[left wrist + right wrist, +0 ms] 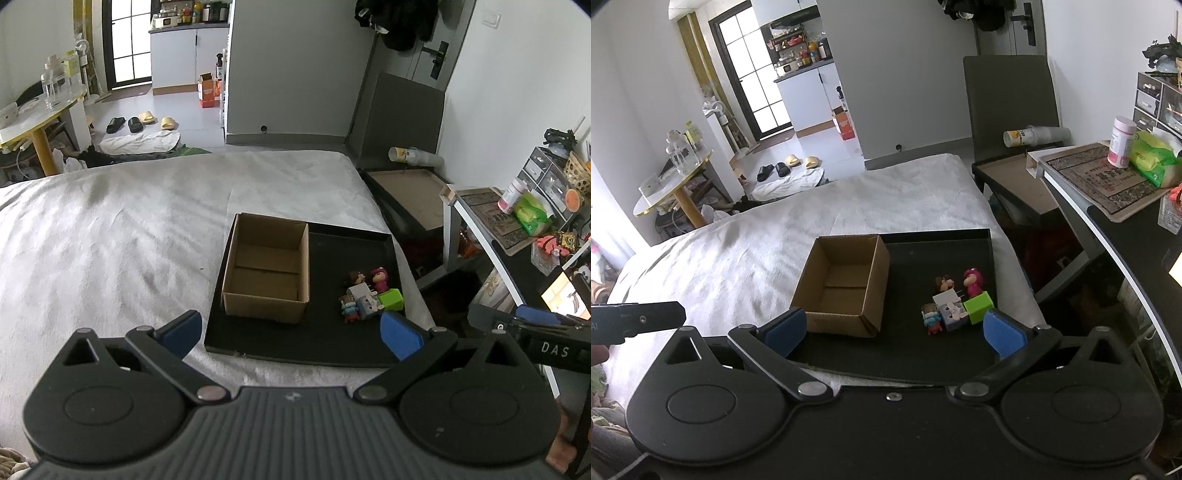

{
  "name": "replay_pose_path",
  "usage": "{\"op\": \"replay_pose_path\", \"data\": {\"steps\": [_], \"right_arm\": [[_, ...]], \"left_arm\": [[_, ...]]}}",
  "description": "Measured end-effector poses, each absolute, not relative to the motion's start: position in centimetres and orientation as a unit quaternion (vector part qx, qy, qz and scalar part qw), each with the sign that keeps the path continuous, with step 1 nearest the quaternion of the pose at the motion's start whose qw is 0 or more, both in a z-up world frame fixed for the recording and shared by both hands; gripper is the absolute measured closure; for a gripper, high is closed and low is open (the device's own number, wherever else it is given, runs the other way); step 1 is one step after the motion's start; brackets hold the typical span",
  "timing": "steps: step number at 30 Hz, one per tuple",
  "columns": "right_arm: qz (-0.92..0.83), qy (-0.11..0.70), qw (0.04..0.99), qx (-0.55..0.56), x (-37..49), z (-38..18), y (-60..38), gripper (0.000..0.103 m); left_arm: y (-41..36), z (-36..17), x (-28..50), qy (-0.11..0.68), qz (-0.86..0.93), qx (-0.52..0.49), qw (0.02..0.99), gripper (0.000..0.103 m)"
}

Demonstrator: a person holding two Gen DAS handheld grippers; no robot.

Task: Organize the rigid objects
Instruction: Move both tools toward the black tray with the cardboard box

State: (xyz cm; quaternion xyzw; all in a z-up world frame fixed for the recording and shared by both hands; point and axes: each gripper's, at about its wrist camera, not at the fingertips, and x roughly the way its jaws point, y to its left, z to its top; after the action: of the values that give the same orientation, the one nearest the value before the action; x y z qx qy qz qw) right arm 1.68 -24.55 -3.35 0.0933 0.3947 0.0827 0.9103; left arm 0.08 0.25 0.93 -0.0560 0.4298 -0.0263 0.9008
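Observation:
A black tray (332, 343) (982, 240) lies on a white bed. An empty open cardboard box (266, 271) (842, 284) stands in its left half. A cluster of small toys sits in the right half: a green block (392, 299) (979, 307), a pink figure (379, 278) (973, 282), a brown-haired figure (356, 277) (943, 283), a white-grey block (367, 304) (951, 314) and a small red-blue figure (350, 308) (932, 319). My left gripper (291, 334) is open and empty above the tray's near edge. My right gripper (895, 332) is open and empty, near the tray's front.
The white bed (129, 229) (738, 258) spreads left and behind the tray. A dark side table (410, 195) (1015, 181) with a lying cup stands at the bed's right. A cluttered desk (1108, 184) is at far right. The other gripper's body shows at each view's edge.

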Motion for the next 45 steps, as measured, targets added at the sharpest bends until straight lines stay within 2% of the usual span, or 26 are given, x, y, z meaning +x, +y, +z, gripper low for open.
{"op": "replay_pose_path", "data": {"steps": [31,45], "right_arm": [[0.084,0.395,0.911,0.086,1.4,-3.4,-23.9,0.000],[0.094,0.397,0.909,0.085,2.6,-4.5,-23.5,0.000]], "left_arm": [[0.7,1.2,0.0,0.426,-0.027,-0.060,0.902,0.001],[-0.3,0.2,1.5,0.434,-0.034,-0.022,0.900,0.001]]}}
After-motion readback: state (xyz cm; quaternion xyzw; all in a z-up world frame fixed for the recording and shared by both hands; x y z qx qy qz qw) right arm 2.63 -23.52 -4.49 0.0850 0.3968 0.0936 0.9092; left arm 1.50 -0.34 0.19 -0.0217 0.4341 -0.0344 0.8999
